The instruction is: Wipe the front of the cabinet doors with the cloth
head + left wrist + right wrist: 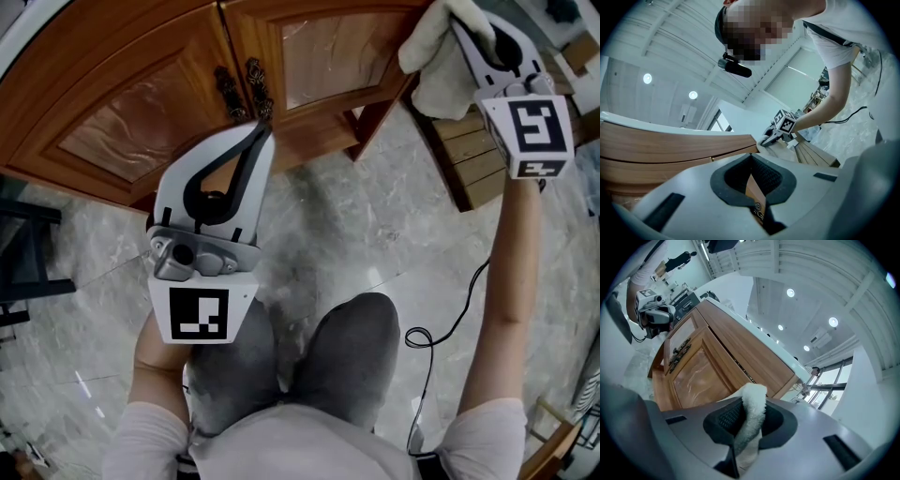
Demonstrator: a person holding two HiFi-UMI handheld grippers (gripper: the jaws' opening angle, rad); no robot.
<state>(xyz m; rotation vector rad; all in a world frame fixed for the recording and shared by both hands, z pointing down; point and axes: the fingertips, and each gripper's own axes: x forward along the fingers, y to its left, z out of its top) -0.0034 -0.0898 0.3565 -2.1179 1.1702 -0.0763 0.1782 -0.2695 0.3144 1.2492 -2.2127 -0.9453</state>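
The right arm [511, 272] reaches out nearly straight, up and to the right, bare from a short pale sleeve. Its right tongs [464, 33] are clamped on the cloth [436, 66], a thick, fluffy white towel. The towel bunches round the tips and hangs in a soft fold at the outer edge of the right door [328, 52]. In the right gripper view the pile stands up between the ribbed black pads.

The left arm is bent close to the body. The hand [155, 352] sits under the marker cube and the left tongs [263, 129] point up at the cabinet. They are pressed together at the tips with nothing between them. The curved grey jaws leave a loop-shaped gap behind the tips. The tips lie just below the two dark, ornate metal handles [242, 91] where the doors meet.

The left door [131, 122] and the right door are glossy reddish-brown wood. Each has a raised frame round a shiny, wrinkled panel.

The person's knees [347, 347], in grey cloth, rest on a pale marbled floor [375, 225]. A thin black cable [441, 337] loops there beside slatted wood [478, 155].
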